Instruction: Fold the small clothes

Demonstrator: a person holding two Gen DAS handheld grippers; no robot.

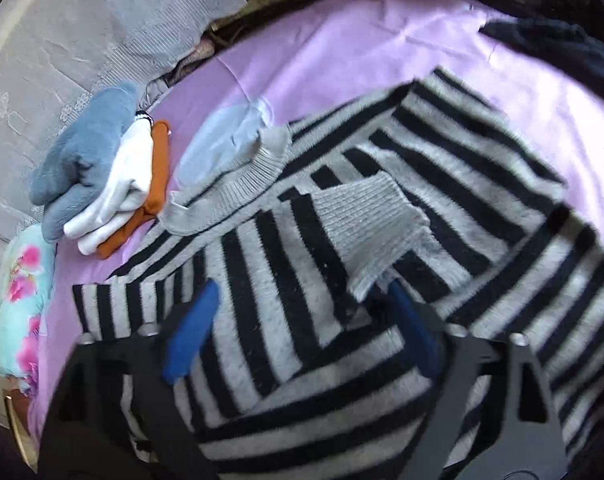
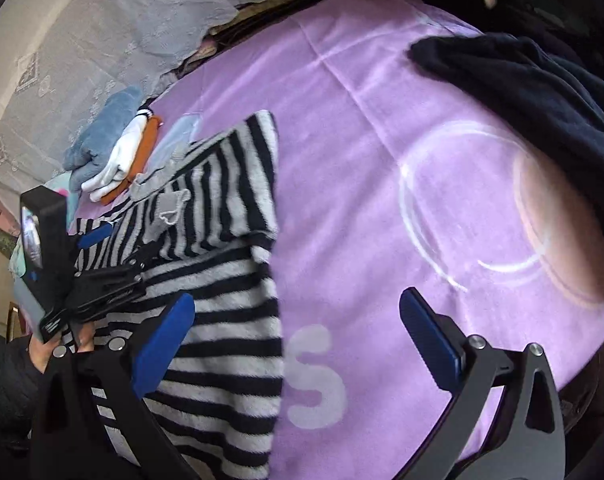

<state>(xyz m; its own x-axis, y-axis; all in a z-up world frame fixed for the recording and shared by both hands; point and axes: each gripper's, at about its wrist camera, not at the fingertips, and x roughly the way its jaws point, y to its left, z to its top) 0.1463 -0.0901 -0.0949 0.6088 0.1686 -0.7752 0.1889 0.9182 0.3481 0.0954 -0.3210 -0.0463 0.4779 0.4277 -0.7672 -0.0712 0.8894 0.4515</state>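
A black-and-grey striped sweater [image 1: 341, 184] lies spread on the purple blanket [image 1: 341, 40], with one sleeve folded in so that its grey ribbed cuff [image 1: 373, 232] rests on the chest. My left gripper [image 1: 302, 288] hovers low over the sweater, open, its right blue finger close under the cuff. In the right wrist view the sweater [image 2: 222, 240] fills the left side. My right gripper [image 2: 298, 298] is open, with its left finger over the sweater's right edge and its right finger over bare blanket [image 2: 381, 160]. The left gripper's black frame [image 2: 102, 292] and a hand [image 2: 46, 352] show at the far left.
A folded stack [image 1: 102, 172] of blue-grey, white and orange items sits at the sweater's upper left, also in the right wrist view [image 2: 114, 152]. A pale blue garment [image 1: 222, 140] lies by the collar. A dark navy garment [image 2: 521, 92] lies at the blanket's upper right. A floral pillow [image 1: 22, 292] borders the left.
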